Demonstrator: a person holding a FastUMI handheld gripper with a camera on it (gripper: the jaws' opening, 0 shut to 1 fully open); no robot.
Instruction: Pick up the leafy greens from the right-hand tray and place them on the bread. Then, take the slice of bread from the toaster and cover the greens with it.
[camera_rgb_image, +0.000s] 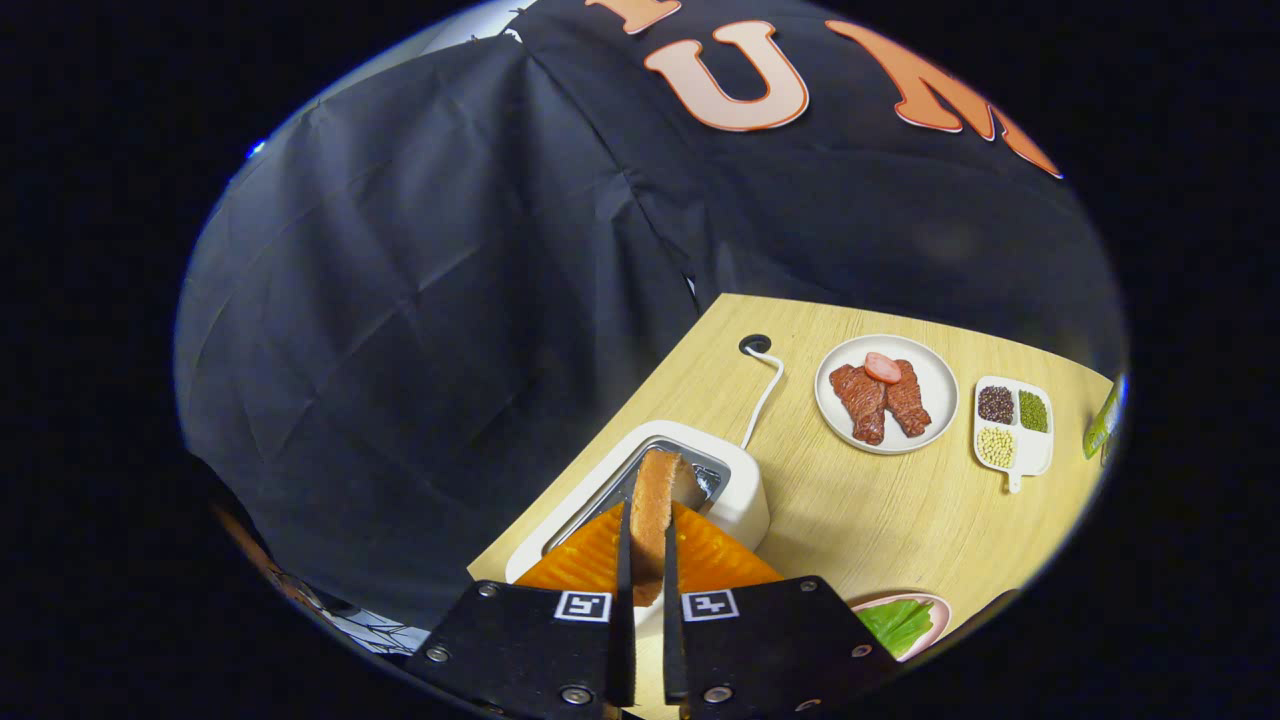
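At lower centre of the frame, the hand-held gripper (648, 545) is clamping the bread slice (655, 500) above the toaster (740, 500), and a slipping grip could be dropping it before the greens (895, 625).

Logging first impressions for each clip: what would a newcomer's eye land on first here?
First, the slice of bread pinched between the gripper fingers, standing on edge just over the white toaster slot. Next, beyond the toaster on the wooden table, a white plate of meat beside a small divided dish of beans. Leafy greens lie on a pink plate near the fingers.
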